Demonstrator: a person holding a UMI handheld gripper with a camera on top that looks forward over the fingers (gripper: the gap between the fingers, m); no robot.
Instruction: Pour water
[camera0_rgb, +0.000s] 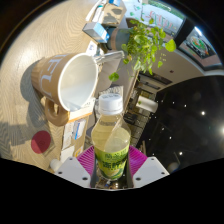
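pink-padded fingers (112, 168) sit closed onto a clear plastic bottle w/ white cap & green label (111, 140), both pads pressing its lower sides, so the bottle looks firmly held, upright between them. just beyond & to the left, a beige ceramic mug w/ white inside (68, 80) lies tipped, mouth facing the bottle, on the pale wooden counter (25, 45). cap looks still on, so i'd judge pouring hasn't begun: cap needs to come off and the mug should stand upright first, then bring the neck over the rim & tilt slowly. nearby: a small pink round object (41, 141) at near left, a leafy green plant (145, 40) far right, can't make out the clutter behind. plant stems sit near the swing path to the right.
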